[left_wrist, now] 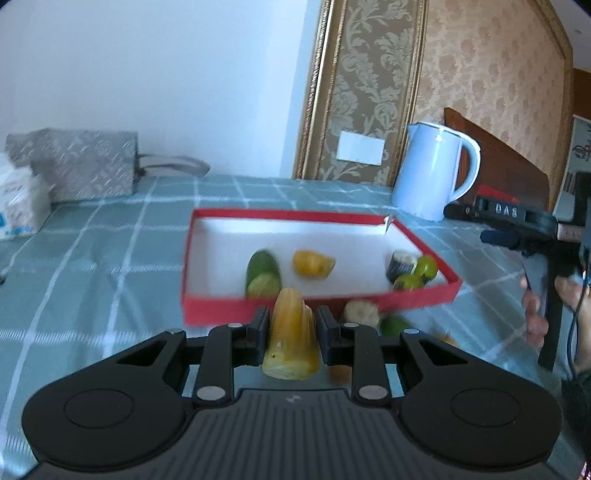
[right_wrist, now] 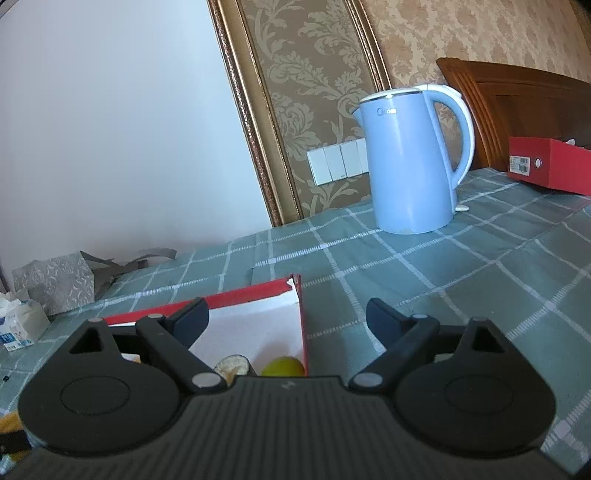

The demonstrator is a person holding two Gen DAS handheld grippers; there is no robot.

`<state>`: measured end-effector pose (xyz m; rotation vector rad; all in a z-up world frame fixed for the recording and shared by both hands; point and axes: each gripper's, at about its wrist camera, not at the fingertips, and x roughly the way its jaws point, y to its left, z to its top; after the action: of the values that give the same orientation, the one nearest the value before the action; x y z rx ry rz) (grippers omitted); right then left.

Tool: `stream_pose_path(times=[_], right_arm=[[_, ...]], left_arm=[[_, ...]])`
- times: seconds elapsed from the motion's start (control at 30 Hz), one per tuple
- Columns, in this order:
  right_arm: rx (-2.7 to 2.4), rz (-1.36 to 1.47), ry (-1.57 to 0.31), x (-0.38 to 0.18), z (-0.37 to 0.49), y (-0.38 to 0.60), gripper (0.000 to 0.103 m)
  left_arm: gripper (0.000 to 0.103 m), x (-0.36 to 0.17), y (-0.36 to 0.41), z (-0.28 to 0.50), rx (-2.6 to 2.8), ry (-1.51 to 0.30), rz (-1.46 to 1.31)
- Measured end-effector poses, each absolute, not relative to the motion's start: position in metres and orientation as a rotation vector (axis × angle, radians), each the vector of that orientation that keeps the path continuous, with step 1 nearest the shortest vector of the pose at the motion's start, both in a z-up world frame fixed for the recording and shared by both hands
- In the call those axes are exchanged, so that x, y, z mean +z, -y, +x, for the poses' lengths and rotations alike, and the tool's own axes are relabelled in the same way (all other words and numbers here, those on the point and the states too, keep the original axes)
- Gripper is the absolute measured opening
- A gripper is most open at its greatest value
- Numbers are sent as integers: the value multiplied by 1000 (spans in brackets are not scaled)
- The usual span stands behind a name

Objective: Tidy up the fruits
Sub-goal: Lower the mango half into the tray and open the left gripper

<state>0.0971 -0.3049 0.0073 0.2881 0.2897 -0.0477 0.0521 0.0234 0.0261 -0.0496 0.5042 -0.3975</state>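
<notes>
The left gripper [left_wrist: 291, 332] points slightly down toward the red tray [left_wrist: 258, 308], its jaws clamped on a ridged yellow fruit [left_wrist: 291, 343] held just short of the tray's near wall. The right gripper [right_wrist: 288, 317] tilts over the tray's far right corner [right_wrist: 300, 291], jaws spread wide with nothing between them. A hand [left_wrist: 546, 306] grips its handle at the left view's right edge.

Inside the tray lie a green fruit [left_wrist: 263, 275], a yellow piece [left_wrist: 313, 263] and, in the right corner, a dark-skinned slice [left_wrist: 399, 265] beside small green fruits [left_wrist: 417, 275] (more pieces sit outside, blurred). A green checked cloth [left_wrist: 110, 258] covers the surface; a blue kettle [right_wrist: 410, 162] stands behind, before patterned wallpaper [right_wrist: 461, 33].
</notes>
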Motion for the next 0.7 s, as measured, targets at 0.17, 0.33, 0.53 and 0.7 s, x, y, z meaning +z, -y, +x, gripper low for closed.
stream_pose_path(times=[0.17,0.33,0.53,0.7], right_arm=[[-44,280,-283,8,96,304,91],[-38,261,-297,7,98,299,91],[-29,245,-315,5,100,294,93],[-24,236,-328,4,102,291,96]], left_arm=[[26,38,-1,86,-401,-488,-21],[26,40,18,122,-372,-489,10],[26,35,37,160,-312,-488,47],[27,31,46,183,-255,-493,54]])
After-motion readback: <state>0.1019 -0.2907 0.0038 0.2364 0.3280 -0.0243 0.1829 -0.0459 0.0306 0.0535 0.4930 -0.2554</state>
